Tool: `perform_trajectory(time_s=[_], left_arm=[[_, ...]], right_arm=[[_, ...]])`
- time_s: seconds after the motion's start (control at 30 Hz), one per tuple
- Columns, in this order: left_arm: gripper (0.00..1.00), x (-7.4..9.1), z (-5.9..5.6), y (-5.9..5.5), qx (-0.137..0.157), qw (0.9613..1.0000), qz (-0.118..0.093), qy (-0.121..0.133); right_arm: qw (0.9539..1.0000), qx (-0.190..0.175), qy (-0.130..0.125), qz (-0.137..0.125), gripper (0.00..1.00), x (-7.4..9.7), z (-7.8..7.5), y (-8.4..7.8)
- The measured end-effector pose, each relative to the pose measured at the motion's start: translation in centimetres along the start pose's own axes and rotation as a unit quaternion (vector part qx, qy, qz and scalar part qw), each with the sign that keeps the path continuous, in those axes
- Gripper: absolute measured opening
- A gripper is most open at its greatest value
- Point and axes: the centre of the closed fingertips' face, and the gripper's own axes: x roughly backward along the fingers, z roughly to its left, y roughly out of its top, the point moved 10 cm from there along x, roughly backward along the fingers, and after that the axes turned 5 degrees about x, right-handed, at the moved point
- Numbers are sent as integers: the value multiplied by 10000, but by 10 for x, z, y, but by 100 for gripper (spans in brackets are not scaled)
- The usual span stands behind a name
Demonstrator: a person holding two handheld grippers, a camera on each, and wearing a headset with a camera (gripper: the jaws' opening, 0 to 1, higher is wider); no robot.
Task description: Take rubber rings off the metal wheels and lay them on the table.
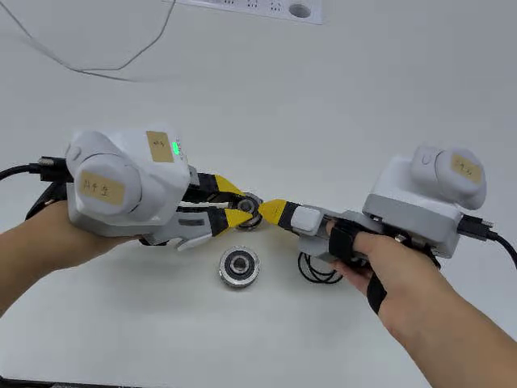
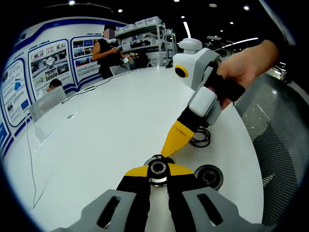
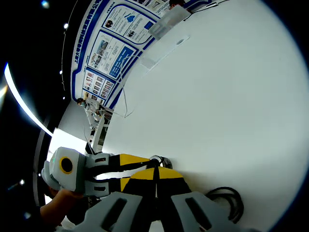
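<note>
Left gripper clamped on small shiny wheel, dark rim, bearing centre, held mid-table. Right gripper jaws pinched together at wheel's right edge. Second wheel flat nearer, loose black rings right of it.

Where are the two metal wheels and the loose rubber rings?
Held metal wheel (image 2: 158, 170), left gripper view, hub.
Metal wheel on table (image 1: 239, 266), head view, hub.
Loose rubber rings (image 1: 313, 277), head view, lower loops.

The loose rubber rings lie half hidden under the right gripper.
</note>
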Motion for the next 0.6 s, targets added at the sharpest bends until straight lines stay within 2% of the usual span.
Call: perform_trajectory(time_s=[0.17, 0.53, 0.6], left_arm=[[12, 0, 0, 0, 3, 10000, -9, 0], [12, 0, 0, -1, -2, 10000, -18, -1], [12, 0, 0, -1, -9, 10000, -15, 4]], right_arm=[[10000, 97, 20, 11, 1, -1, -1, 2], [9992, 363, 191, 43, 1, 0, 13, 0], [9990, 412, 143, 73, 1, 0, 13, 2]])
